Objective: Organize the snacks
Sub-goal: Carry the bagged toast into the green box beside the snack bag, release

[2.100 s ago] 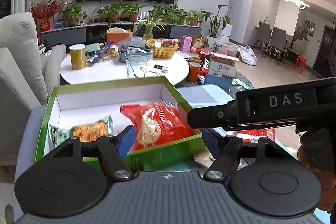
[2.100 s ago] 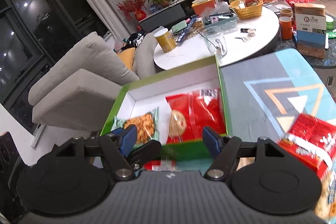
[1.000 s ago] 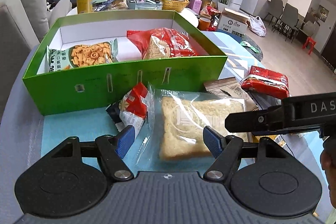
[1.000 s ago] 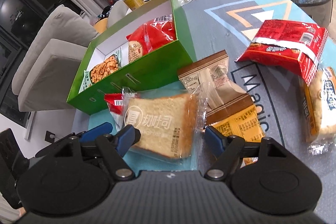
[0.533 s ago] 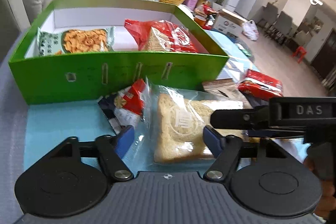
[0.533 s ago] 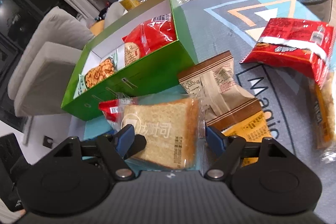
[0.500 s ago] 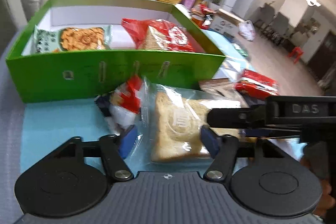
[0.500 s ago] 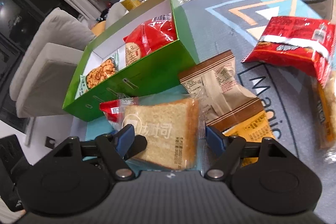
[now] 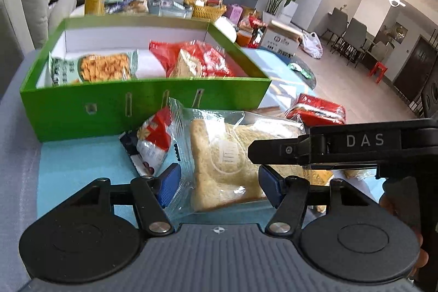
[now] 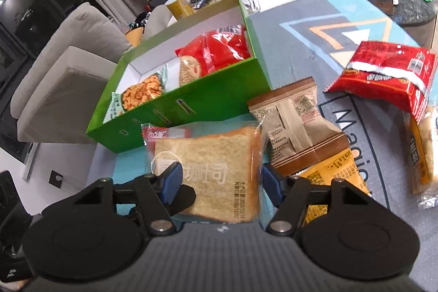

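The bagged toast slice (image 10: 216,168) lies flat on the table (image 10: 301,26), just in front of the green box (image 9: 137,103), its near wall close behind the bag's far edge. Both the left gripper (image 9: 219,184) and the right gripper (image 10: 220,181) straddle the bag, jaws apart, blue pads just outside its side edges. A small red-and-white packet (image 9: 154,140) touches the bag's left edge; brown packets (image 10: 295,125) crowd its right. Inside the box, white floor shows between the cracker pack (image 9: 101,67) and the red bag (image 9: 199,59).
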`<state>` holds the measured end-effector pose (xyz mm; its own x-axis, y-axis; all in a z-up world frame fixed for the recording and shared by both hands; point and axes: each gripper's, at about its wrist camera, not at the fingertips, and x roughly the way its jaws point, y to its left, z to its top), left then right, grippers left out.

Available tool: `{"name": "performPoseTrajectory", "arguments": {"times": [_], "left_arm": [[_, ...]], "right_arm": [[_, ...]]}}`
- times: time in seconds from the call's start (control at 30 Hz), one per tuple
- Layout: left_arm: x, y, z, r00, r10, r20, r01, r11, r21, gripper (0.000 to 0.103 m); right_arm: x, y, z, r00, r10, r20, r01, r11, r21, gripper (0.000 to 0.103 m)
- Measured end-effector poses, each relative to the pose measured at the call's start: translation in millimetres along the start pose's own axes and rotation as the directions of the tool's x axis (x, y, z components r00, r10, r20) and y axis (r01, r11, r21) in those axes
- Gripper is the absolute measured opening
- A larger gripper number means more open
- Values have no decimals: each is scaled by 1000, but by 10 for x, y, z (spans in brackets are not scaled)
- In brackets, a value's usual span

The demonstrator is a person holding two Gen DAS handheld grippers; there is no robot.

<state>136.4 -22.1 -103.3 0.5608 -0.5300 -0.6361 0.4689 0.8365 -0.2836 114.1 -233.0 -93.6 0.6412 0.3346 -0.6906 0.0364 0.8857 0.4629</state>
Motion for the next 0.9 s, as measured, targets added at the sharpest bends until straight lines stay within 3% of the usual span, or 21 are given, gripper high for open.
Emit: {"name": "performPoseTrajectory", "arguments": {"times": [0.23, 0.47, 0.9], "left_arm": [[-359, -136, 80, 994, 36, 105, -43, 997, 64, 60], [-710, -139, 269, 977, 67, 202, -85, 993, 80, 60], [-940, 18, 587, 945, 142, 295, -166, 984, 59, 60]], "right_arm": [[-245, 197, 81, 997, 35, 62, -33, 999, -39, 52], [-409, 467, 251, 989, 92, 117, -81, 992, -94, 52], [-353, 814, 595, 974, 165, 155, -137, 975, -173, 52]]}}
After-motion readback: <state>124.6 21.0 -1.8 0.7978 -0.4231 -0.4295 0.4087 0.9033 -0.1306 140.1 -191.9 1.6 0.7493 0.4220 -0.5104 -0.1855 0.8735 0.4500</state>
